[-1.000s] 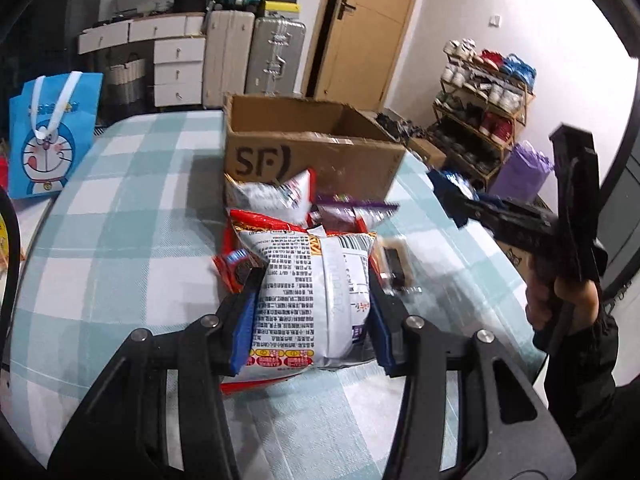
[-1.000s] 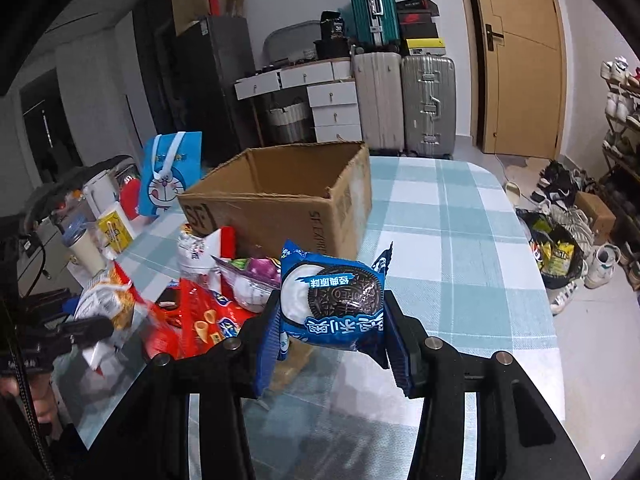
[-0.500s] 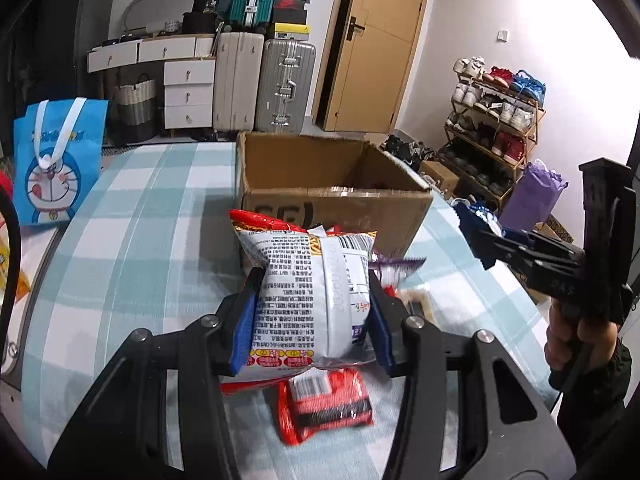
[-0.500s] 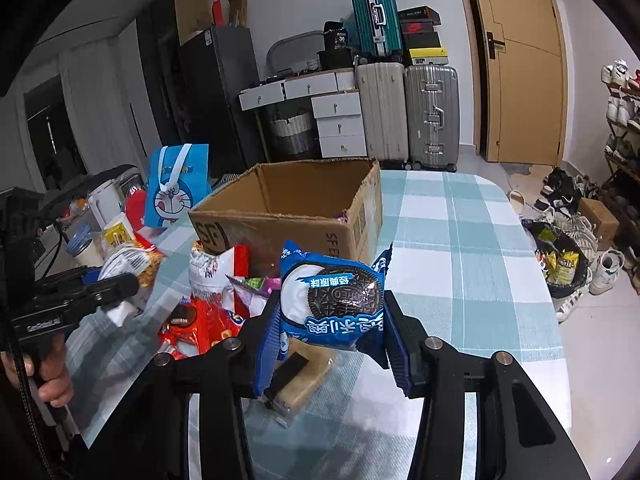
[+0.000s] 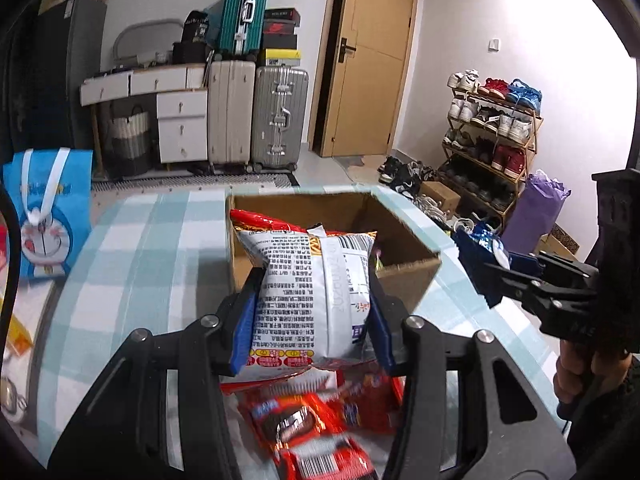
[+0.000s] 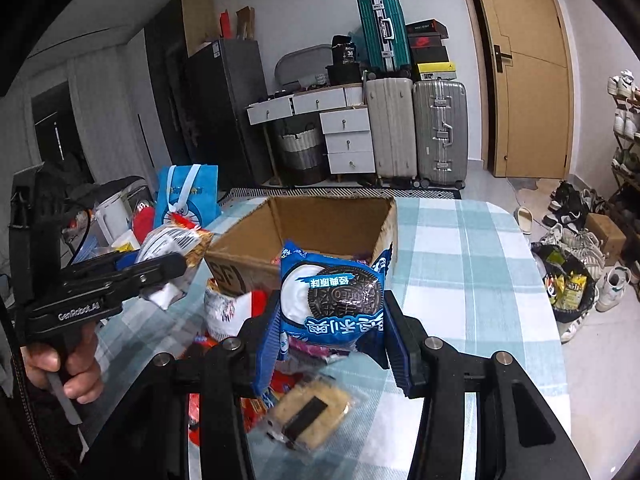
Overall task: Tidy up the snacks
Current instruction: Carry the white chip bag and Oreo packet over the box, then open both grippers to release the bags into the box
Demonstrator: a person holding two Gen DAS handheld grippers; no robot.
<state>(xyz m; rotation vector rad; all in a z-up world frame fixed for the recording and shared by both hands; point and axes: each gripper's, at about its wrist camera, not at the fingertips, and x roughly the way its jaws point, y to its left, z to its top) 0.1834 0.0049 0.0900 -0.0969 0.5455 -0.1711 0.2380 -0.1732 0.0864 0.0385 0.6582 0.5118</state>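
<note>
White, text-printed chip bag [image 5: 316, 300] sits clamped in your left gripper [image 5: 312, 320] at frame centre, before the open brown cardboard box [image 5: 404, 268]. Your right gripper [image 6: 332, 340] pinches a blue Oreo packet [image 6: 332, 300], lower centre, on the near side of that box [image 6: 248, 258] above the teal checked tablecloth [image 6: 460, 272].
</note>
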